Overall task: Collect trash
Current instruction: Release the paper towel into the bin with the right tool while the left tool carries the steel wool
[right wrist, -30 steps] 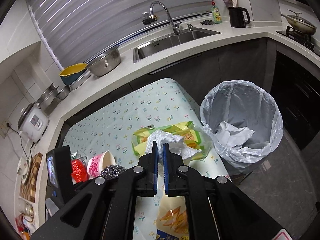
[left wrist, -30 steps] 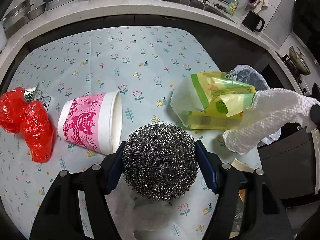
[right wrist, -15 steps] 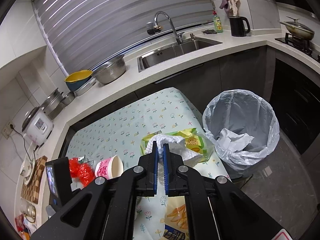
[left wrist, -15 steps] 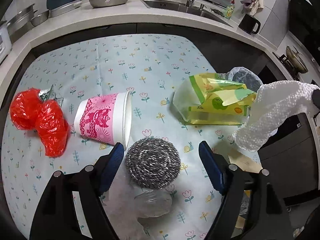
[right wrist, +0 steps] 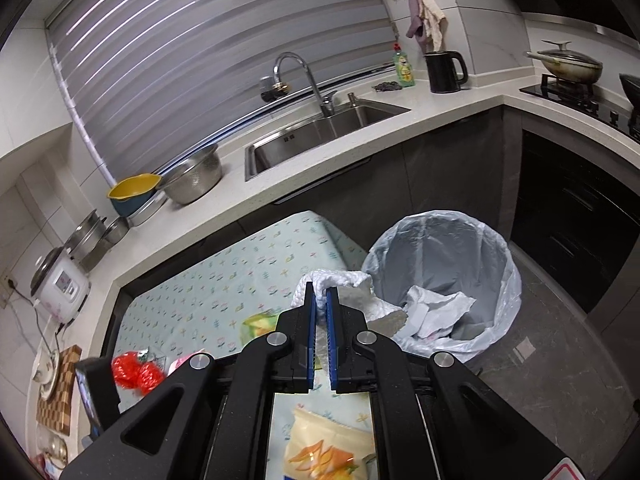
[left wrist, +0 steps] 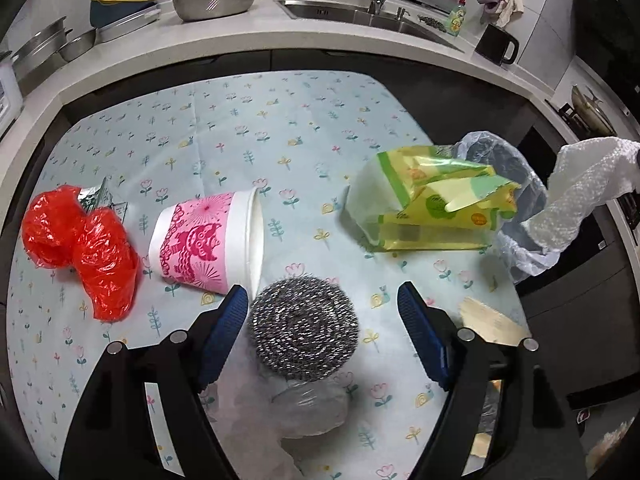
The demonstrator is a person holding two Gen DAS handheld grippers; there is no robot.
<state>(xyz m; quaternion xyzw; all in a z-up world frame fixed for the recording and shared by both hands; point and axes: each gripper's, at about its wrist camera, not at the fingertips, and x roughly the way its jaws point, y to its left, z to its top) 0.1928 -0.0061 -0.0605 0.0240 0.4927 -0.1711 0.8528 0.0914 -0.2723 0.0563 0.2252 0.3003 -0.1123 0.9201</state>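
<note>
Left hand-held gripper (left wrist: 322, 306) spread wide, blue ribbed pads either side of a round, coiled steel scourer (left wrist: 303, 339) on the floral table (left wrist: 240, 128), touching neither. Just left ahead, a pink-printed paper cup (left wrist: 208, 238) on its side; farther left, crumpled red plastic (left wrist: 80, 240). Ahead right, a glossy yellow-green wrapper (left wrist: 432, 212). Right hand-held gripper (right wrist: 319, 300) clamped on a dimpled white paper towel (right wrist: 352, 292), draped forward beside the lined bin (right wrist: 440, 256) ahead right.
</note>
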